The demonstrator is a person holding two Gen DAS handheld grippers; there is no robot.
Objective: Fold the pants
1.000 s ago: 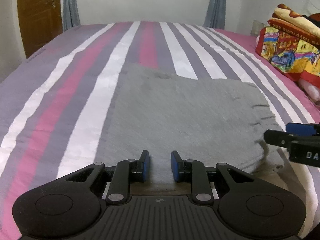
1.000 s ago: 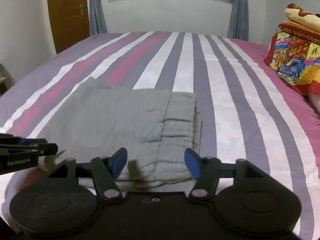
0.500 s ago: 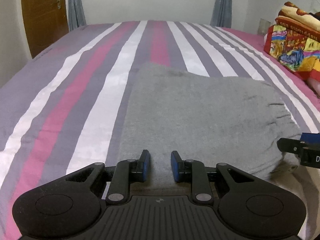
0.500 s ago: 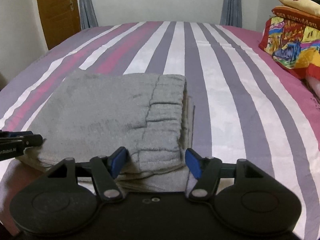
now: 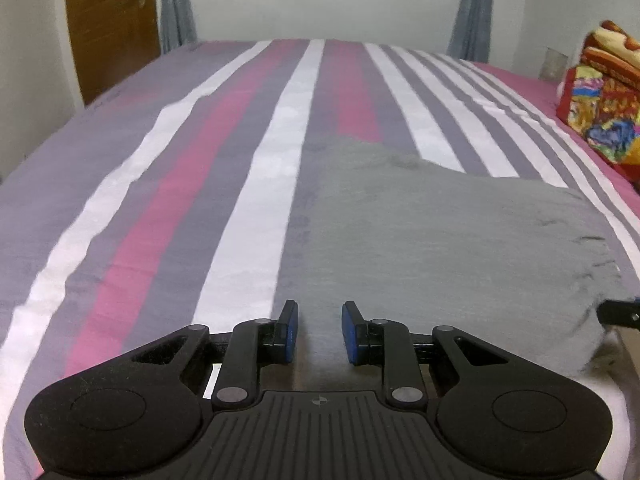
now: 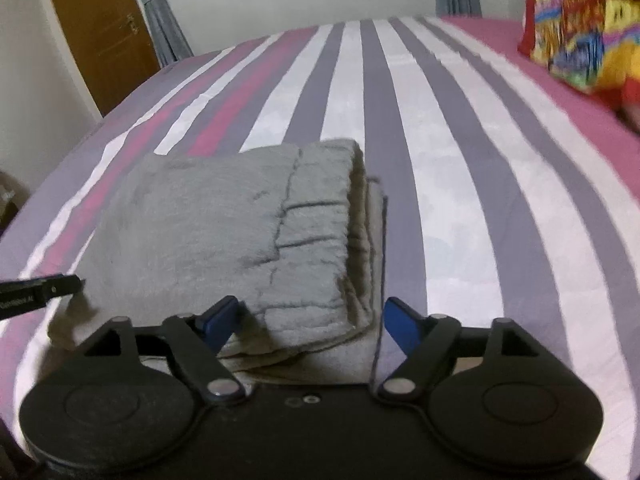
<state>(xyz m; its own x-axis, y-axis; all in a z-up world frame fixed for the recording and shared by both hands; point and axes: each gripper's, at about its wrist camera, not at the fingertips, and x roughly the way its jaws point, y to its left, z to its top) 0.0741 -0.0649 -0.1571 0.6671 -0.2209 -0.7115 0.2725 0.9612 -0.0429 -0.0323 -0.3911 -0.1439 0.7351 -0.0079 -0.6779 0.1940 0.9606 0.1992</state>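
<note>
As grippers retreat, folded pants [image 6: 224,236] seemingly released

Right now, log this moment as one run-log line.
folded grey fleece pants flat on striped bedsheet | left gripper open, empty | right gripper open

Your folded pants [image 6: 224,224] are a soft, matt grey knit with a fuzzy, fleece-like nap, gathered into ribbed puckers along the waistband [image 6: 320,216]. They lie on a bedsheet [image 5: 256,184] of smooth woven cloth, striped pink, white and purple-grey, lightly wrinkled and without shine. Your left gripper [image 5: 319,330] and right gripper [image 6: 314,320] are matt black plastic with a fine grainy texture, small dull metal pivot pins, and blue pads that look rubbery. The door [image 5: 108,24] is brown wood with a low sheen; the curtains [image 5: 176,4] are matt grey cloth.
</note>
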